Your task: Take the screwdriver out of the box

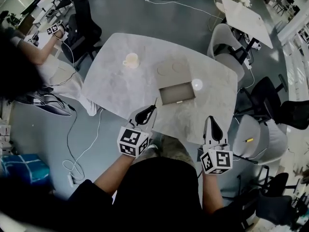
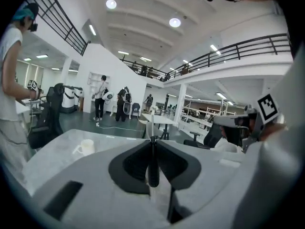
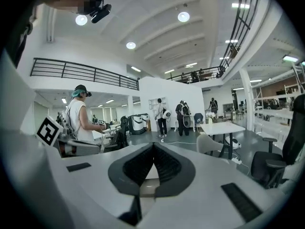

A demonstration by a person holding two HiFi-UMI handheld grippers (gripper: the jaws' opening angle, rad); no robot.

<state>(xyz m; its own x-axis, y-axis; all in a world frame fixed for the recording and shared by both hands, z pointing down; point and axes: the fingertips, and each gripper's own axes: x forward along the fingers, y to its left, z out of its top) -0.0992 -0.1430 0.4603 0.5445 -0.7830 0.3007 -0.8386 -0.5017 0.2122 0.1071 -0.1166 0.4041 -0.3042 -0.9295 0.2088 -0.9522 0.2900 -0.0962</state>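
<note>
The screwdriver (image 2: 152,165) has a black handle and a thin metal shaft that points forward. My left gripper (image 2: 152,142) is shut on its handle and holds it in the air, nearly level. In the head view the left gripper (image 1: 150,110) hangs over the table's near edge, and the screwdriver's shaft (image 1: 155,102) sticks out past its tips. The open grey box (image 1: 175,92) lies just beyond it on the table, and its inside looks bare. My right gripper (image 1: 211,120) is shut with nothing in it, near the table's near right corner. In its own view the right gripper (image 3: 153,145) has its jaws meeting.
The pale marble table (image 1: 116,86) also carries a white mug (image 1: 131,60), a flat grey piece (image 1: 171,67) behind the box and a small white round object (image 1: 197,84). Chairs (image 1: 227,47) stand to the right. A seated person (image 1: 29,57) with grippers is at the left.
</note>
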